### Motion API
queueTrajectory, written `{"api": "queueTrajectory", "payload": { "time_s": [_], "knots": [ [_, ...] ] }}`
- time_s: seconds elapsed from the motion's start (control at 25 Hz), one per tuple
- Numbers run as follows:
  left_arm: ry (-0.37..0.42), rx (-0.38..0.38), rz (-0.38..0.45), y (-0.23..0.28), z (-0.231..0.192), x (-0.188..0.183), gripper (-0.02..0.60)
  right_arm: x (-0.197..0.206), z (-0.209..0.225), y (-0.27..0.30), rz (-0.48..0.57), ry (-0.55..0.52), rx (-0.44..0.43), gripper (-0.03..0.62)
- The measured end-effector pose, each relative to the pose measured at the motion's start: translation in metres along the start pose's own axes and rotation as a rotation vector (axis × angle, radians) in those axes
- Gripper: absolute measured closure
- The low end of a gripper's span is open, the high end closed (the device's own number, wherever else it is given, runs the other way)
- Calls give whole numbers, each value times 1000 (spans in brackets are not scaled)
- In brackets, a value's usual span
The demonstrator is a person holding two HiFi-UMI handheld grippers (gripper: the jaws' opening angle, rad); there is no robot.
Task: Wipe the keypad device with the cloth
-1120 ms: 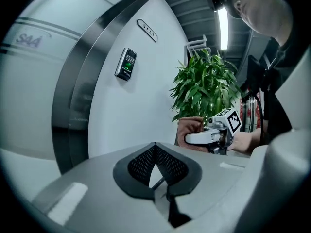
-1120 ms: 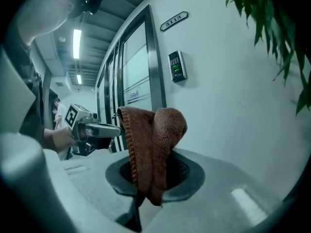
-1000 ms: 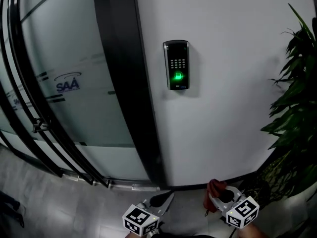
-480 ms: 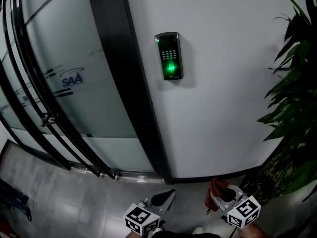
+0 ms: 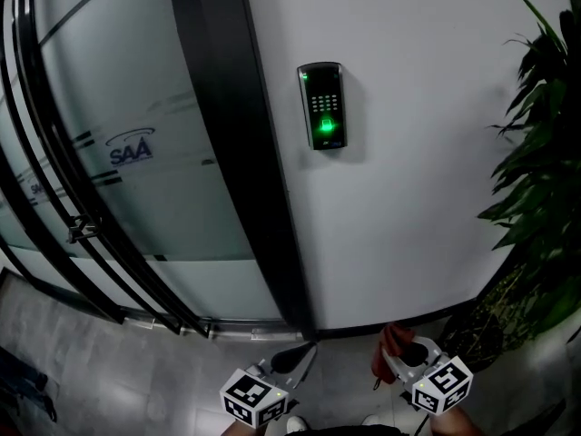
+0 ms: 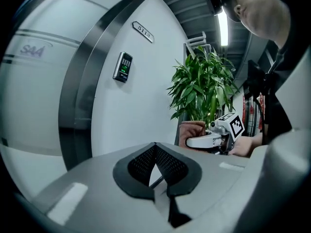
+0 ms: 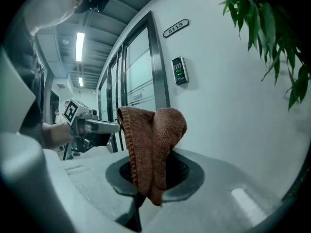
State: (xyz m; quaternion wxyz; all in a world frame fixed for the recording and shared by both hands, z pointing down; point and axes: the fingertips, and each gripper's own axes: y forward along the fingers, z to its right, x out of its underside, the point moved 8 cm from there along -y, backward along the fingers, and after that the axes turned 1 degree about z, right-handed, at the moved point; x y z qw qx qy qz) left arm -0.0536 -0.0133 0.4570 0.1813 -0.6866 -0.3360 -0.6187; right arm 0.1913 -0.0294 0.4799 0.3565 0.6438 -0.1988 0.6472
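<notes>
Brown terry cloth [image 7: 150,149] sits pinched in my R gripper [image 7: 151,176], folded wad poking out front for rubbing. Both grippers hang well below the keypad device [image 5: 322,105] on the wall [image 5: 418,153]. L gripper [image 6: 155,171] is closed on nothing, just spare.

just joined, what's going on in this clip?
A person stands facing a white wall with a gripper in each hand, both held low. The right gripper has a brown cloth pinched between its fingers. The left gripper is shut and empty. The keypad device is mounted on the wall well above both grippers, glowing green. Nothing is touching it, so wiping has not started.
</notes>
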Motion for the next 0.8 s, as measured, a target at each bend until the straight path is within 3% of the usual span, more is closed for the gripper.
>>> {"api": "queueTrajectory", "payload": {
  "time_s": [0.52,0.8],
  "knots": [
    [-3,35,55,-10,-26,-11,565,-11,-16,8,8,-10,68,540],
    [-2,76,6,-7,-17,-4,565,-12,-17,8,-10,-21,63,540]
  ]
}}
